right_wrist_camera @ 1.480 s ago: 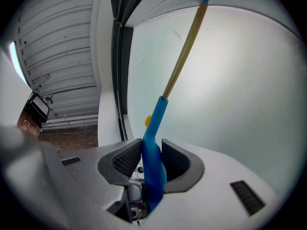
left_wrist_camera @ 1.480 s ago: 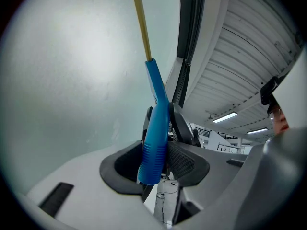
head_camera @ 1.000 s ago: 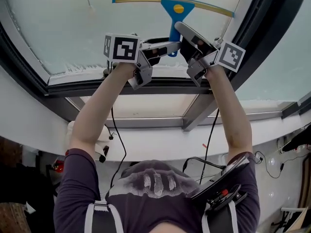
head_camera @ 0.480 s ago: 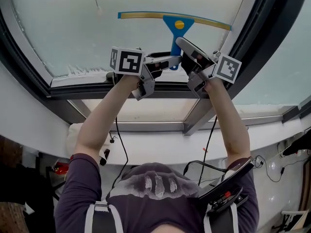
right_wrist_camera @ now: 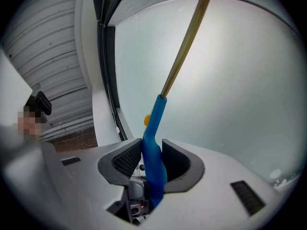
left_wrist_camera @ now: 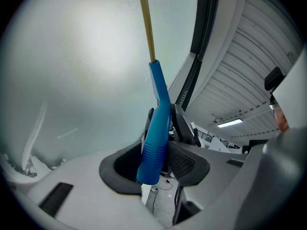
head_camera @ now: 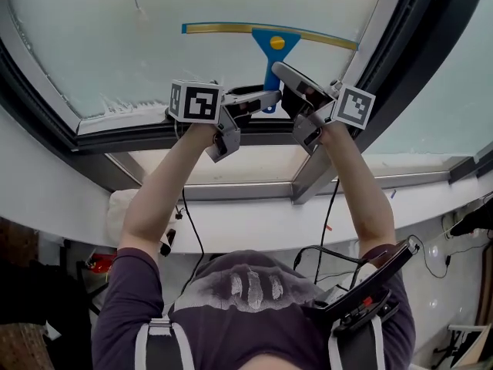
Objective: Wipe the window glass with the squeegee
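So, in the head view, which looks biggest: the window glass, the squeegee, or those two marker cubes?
1. window glass, by far.
2. squeegee.
3. left cube and right cube: they look alike, so tied.

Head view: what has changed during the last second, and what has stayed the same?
The squeegee came down the window glass toward the lower frame, drawn by both grippers. Most of that travel was in the first half second. Nothing was taken hold of or let go. The left gripper and the right gripper stay shut on the squeegee's blue handle.
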Motion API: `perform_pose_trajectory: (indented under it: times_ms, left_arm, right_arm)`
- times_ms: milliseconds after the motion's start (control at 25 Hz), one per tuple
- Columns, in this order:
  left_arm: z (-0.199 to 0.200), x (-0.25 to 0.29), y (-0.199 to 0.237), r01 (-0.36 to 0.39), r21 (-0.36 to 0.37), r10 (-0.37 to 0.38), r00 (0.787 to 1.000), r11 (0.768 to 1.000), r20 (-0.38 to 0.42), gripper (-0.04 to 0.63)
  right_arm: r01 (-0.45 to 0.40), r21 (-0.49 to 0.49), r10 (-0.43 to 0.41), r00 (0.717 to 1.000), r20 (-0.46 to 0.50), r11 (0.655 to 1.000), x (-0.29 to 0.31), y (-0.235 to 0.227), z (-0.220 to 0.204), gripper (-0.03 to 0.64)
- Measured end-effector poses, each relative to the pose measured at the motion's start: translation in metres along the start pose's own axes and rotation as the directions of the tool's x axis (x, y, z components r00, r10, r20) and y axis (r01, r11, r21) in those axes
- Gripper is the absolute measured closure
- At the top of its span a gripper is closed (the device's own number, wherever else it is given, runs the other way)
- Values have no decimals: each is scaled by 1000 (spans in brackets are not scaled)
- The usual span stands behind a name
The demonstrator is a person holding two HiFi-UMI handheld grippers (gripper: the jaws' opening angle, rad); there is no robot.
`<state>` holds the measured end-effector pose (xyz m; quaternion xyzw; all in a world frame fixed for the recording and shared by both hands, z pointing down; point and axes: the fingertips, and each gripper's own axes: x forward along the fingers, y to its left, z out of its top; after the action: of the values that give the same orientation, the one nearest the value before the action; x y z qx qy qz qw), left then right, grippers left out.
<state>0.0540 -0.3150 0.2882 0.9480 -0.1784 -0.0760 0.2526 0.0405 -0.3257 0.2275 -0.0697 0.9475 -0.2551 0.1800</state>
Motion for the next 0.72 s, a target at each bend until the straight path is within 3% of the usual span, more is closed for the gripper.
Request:
perform_pose_trajectory:
  times_ms: [400, 560, 720]
  left_arm:
    - [-11, 3, 10, 7, -99, -10, 1000, 995, -24, 433]
    - [-18, 6, 3, 34, -203, -38, 999, 979, -14, 433]
    - [-18, 7, 1, 39, -203, -45, 999, 978, -28, 434]
  right_arm:
    - [57, 27, -57, 998, -10, 998, -7, -22, -7, 490]
    - [38, 50, -37, 999, -9, 998, -4, -19, -11, 489]
    - [38, 62, -38, 999, -6, 997, -4, -20, -11, 490]
